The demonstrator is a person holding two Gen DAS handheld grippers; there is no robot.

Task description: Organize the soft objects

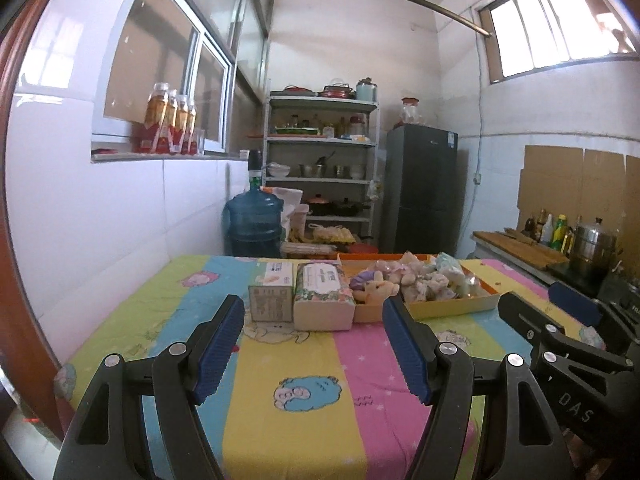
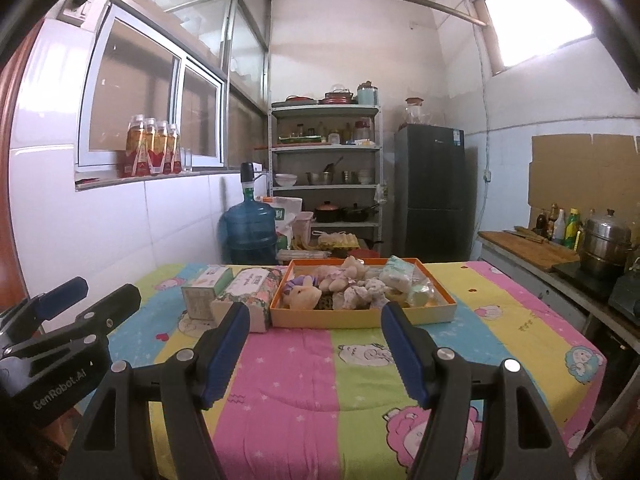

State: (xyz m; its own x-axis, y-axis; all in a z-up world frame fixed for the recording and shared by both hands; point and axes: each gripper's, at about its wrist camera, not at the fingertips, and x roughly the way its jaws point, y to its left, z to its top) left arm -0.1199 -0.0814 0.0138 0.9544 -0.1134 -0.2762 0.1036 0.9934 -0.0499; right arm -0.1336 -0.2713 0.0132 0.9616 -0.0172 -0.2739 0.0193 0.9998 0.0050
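Plush toys (image 2: 340, 284) and soft packs already sit piled in the orange tray (image 2: 360, 318), with two tissue packs (image 2: 244, 294) just left of it. Could be sorted or waiting, honestly can't tell. My left gripper (image 1: 314, 344) and right gripper (image 2: 314, 350) are both spread wide, holding nothing.

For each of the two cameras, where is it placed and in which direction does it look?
Left wrist view: sits on the left tool, above the near table edge, facing the two tissue packs and the far shelves; its own open fingers show, with the right tool at the right edge.
Right wrist view: sits on the right tool, facing the orange tray of plush toys; its own open fingers show, with the left tool at the left edge.
Shared: striped tablecloth, tray, tissue packs, water jug, fridge.
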